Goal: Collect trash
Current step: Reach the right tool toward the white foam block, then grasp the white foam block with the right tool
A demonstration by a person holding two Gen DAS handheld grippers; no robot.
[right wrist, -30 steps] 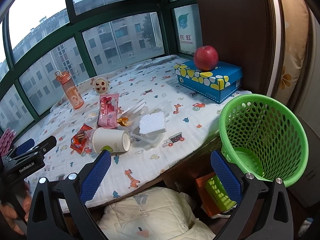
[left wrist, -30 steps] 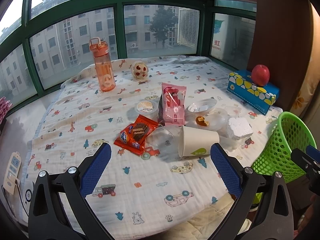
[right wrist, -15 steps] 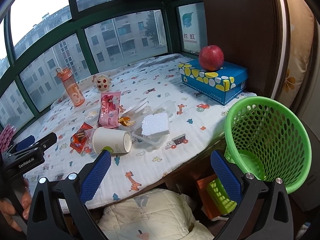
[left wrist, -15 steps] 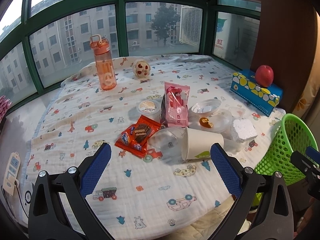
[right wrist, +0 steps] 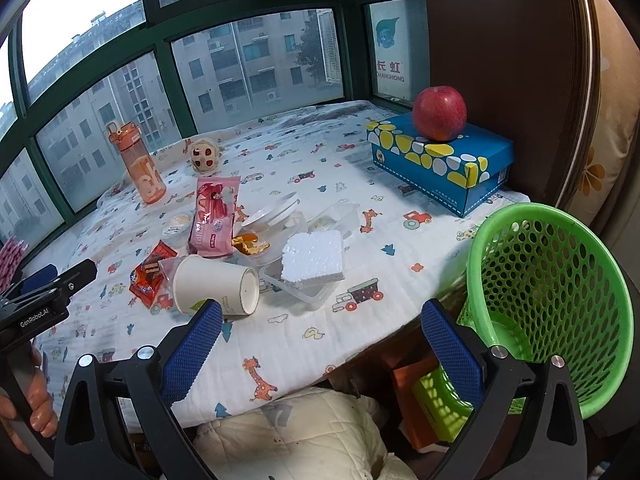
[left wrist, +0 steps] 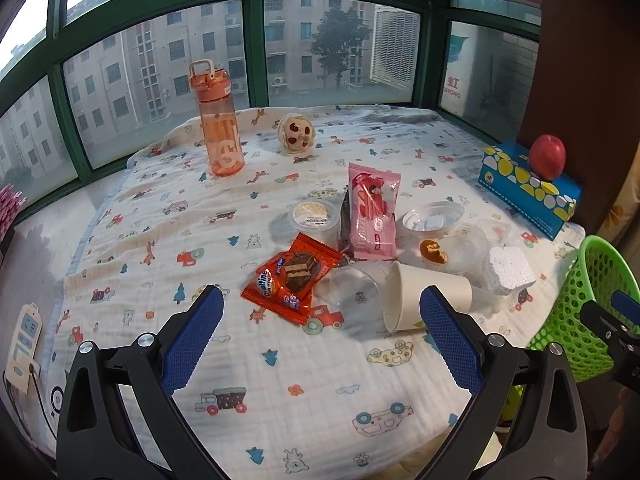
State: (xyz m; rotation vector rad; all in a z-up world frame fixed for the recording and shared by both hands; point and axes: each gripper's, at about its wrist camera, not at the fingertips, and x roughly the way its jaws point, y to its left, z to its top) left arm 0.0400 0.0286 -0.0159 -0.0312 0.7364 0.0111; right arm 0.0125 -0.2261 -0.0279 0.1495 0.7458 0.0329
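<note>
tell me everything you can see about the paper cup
The paper cup is white, looks like plain paper, with a small green mark low on its side. It lies tipped over on the printed cloth, empty as far as its inside shows, its open mouth turned toward the orange snack wrapper. A clear plastic lid lies against its rim. No gripper touches it.

Green basket (left wrist: pixel 580 312) cut off at right edge, part hidden behind right gripper (left wrist: pixel 616 320). Dark wrapper under pink packet (left wrist: pixel 372 212): mostly covered, label n/a. Clear cup (right wrist: pixel 166 270) behind paper cup (right wrist: pixel 216 284): only rim visible. Print on paper cup too small to read.
</note>
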